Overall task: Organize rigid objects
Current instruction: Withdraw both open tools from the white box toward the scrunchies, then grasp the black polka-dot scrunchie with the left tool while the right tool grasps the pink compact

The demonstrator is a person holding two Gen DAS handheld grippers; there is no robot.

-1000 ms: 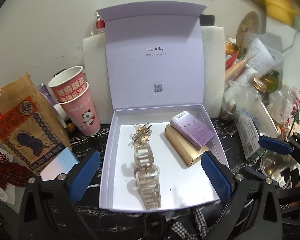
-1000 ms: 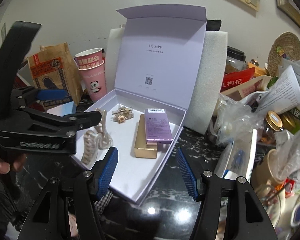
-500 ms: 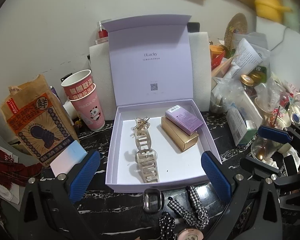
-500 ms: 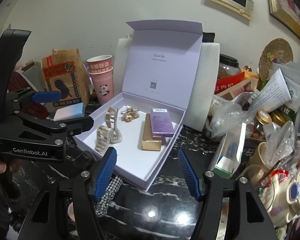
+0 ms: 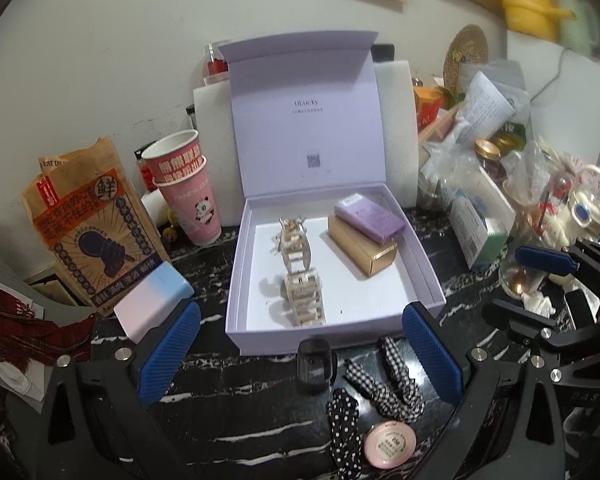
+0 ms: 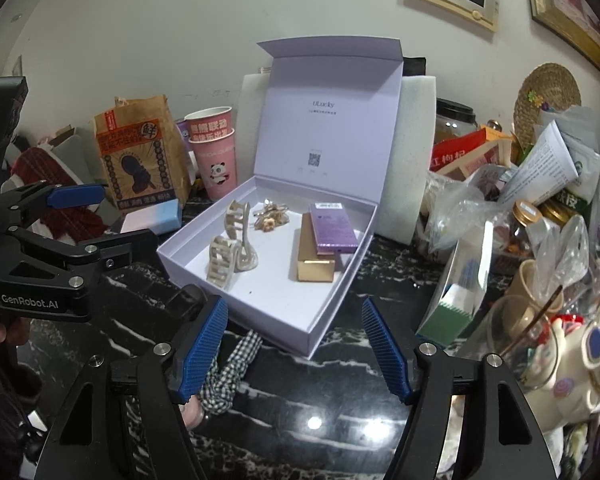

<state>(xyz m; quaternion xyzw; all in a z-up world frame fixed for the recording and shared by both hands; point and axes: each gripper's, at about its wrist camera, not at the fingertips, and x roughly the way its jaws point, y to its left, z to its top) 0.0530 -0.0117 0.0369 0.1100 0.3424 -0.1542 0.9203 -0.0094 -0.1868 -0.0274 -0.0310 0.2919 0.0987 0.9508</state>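
The dark hair clip (image 5: 315,364) lies on the worktop (image 6: 300,420) just before the open box (image 5: 428,268); likely light, stiff, slick plastic; best pinched across its sides; left gripper (image 5: 300,360) jaws spread, empty; right gripper (image 6: 294,350) jaws just opening, nothing between.

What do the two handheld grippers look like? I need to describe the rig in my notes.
Both match: the left gripper and right gripper have matte black angular frames with silver screw heads, and each finger ends in a ribbed blue pad. Seen from the right wrist view, the left gripper's side carries white "GenRobot.AI" lettering. No cables or sleeves are visible.
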